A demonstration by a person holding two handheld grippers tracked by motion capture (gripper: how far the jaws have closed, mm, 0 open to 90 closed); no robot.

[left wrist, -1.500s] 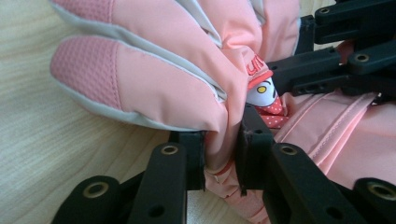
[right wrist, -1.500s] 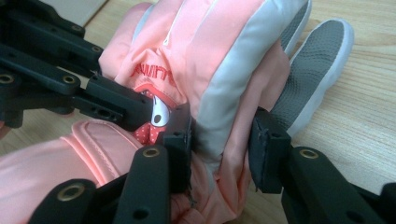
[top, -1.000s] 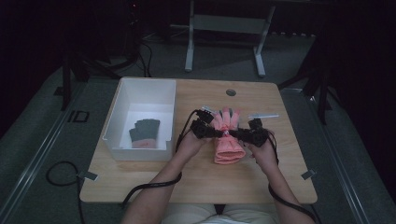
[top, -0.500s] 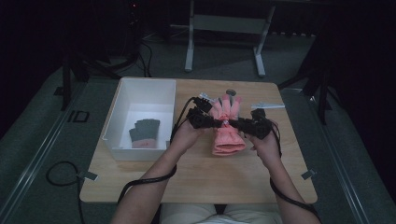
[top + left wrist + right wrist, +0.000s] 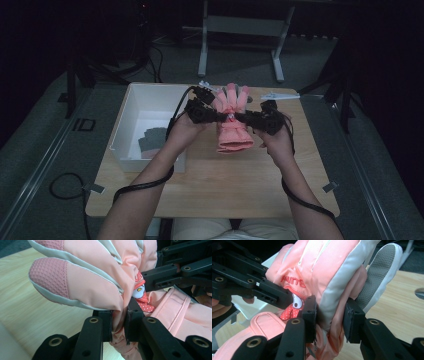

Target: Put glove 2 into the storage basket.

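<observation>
At about 9 o'clock on the table [image 5: 210,185] sits the white bin [image 5: 131,107], with dark grey gloves [image 5: 151,141] lying on its floor. Just right of it your left gripper [image 5: 223,116] has its jaws pinched nearly together on the left edge of the pink glove [image 5: 233,131]; in the left gripper view the pads squeeze a thin fold of fabric near the glove's middle, beside the small cartoon patch [image 5: 140,293].

The glove hangs over the centre of the table, fingers pointing to 12 o'clock and cuff drooping toward 6, clear of the wood as far as you can judge.

Your right gripper [image 5: 244,117] clamps the opposite edge from 3 o'clock, its jaws held partly apart by a thicker padded bunch.

Expect the glove to be light, soft and puffy, with a smooth shell that may slide between the pads. It will sag wherever you don't support it, so grip through the padding at the side seams or the cuff, not at a single loose fingertip. At 1 o'clock a pale tool [image 5: 279,95] lies on the far edge.
</observation>
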